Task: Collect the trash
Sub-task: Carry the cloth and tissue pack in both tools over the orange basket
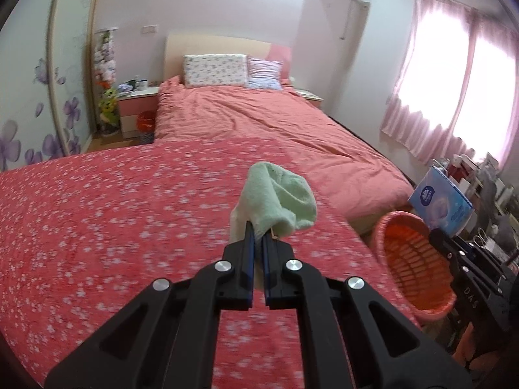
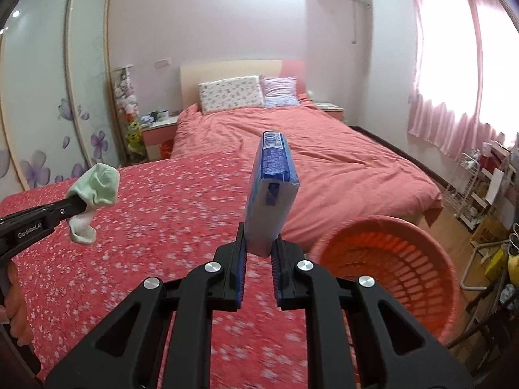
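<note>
My left gripper point(image 1: 258, 231) is shut on a pale green sock point(image 1: 280, 199) and holds it above the red flowered cover point(image 1: 113, 214). The sock also shows at the left of the right wrist view point(image 2: 95, 188), hanging from the left gripper point(image 2: 78, 209). My right gripper point(image 2: 259, 243) is shut on a blue tissue pack point(image 2: 271, 191), held upright above the cover. The pack also shows at the right of the left wrist view point(image 1: 441, 202). An orange slatted basket point(image 2: 389, 269) stands on the floor to the right of both grippers and also shows in the left wrist view point(image 1: 412, 259).
A bed with a pink duvet point(image 2: 308, 149) and pillows point(image 2: 232, 94) lies ahead. Nightstands point(image 2: 159, 133) flank it. A sliding wardrobe point(image 2: 48, 90) is at the left. A wire rack with clutter point(image 2: 480, 188) and pink curtains point(image 2: 454, 64) are at the right.
</note>
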Available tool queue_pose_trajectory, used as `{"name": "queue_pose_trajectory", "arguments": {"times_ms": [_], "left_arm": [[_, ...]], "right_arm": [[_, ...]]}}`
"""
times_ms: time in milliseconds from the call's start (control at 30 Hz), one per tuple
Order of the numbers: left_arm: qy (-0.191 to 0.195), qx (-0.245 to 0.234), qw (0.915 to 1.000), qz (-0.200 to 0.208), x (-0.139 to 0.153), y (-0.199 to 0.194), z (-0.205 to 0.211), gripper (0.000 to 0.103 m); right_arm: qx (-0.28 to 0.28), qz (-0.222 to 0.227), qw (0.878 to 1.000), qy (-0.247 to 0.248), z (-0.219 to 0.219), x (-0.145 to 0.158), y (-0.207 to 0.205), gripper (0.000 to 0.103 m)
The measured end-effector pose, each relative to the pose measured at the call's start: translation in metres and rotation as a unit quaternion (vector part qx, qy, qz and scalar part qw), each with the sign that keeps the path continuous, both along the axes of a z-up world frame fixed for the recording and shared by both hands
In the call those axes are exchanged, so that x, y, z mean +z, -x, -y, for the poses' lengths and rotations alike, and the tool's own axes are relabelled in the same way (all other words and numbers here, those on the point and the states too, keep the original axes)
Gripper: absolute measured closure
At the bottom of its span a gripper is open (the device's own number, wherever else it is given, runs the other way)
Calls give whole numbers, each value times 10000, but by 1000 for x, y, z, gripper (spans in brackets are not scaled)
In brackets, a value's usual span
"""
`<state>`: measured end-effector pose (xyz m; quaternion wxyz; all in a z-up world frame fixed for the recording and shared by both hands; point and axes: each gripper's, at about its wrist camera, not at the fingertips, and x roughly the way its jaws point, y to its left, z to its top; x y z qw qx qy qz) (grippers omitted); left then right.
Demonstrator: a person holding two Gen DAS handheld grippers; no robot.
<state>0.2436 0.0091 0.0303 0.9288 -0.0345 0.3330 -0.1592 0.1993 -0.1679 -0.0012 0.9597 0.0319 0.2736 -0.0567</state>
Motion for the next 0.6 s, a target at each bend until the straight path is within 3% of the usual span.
{"name": "queue_pose_trajectory", "arguments": {"times_ms": [300, 600], "left_arm": [[136, -786, 9968, -66, 2, 21, 81, 98], [261, -1592, 9867, -185, -6, 46, 172, 98]], "right_arm": [[-556, 58, 9984, -23, 53, -3, 38, 89], [-1059, 42, 9941, -222, 100, -11, 55, 89]]}}
